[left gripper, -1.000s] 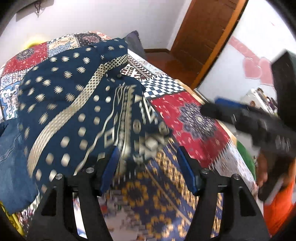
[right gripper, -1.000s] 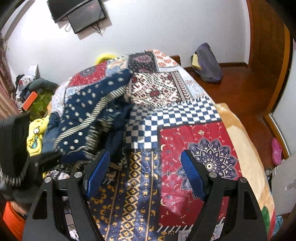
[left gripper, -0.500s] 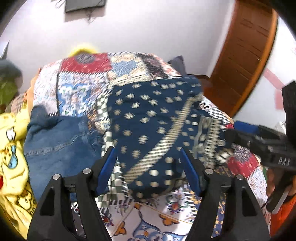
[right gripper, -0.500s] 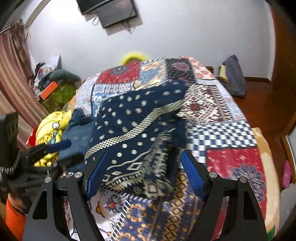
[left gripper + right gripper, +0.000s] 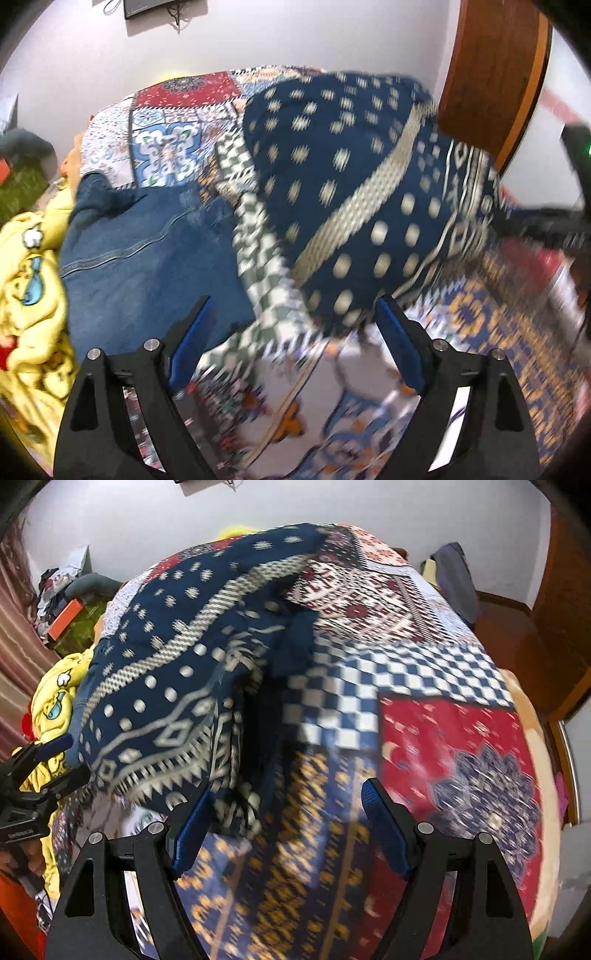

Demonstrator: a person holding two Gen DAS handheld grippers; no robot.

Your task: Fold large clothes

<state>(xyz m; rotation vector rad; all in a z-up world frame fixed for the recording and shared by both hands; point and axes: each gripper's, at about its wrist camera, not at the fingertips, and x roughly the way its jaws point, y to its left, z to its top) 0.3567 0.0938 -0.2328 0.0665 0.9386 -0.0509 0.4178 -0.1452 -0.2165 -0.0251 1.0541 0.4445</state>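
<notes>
A navy garment (image 5: 351,184) with cream dots and a pale diagonal band lies bunched on the patchwork bedspread (image 5: 166,147). My left gripper (image 5: 291,306) hovers over the garment's near edge. Its jaws are opening wide and its blue pads touch nothing. In the right wrist view the same garment (image 5: 177,686) fills the left half. My right gripper (image 5: 288,786) stands open just in front of its near corner, over bare bedspread (image 5: 443,738), with nothing gripped. Each gripper shows at the edge of the other's view: the right gripper (image 5: 546,221) and the left gripper (image 5: 48,760).
A blue denim garment (image 5: 147,251) lies left of the navy one. A yellow cartoon-print blanket (image 5: 26,277) is heaped at the bed's left side. A wooden door (image 5: 491,66) stands to the right. A dark bag (image 5: 454,583) leans by the far wall.
The left gripper swung left along the garment's near edge, bringing the denim and the yellow blanket into view, and its jaws widened. The right gripper sank closer to the garment's near corner.
</notes>
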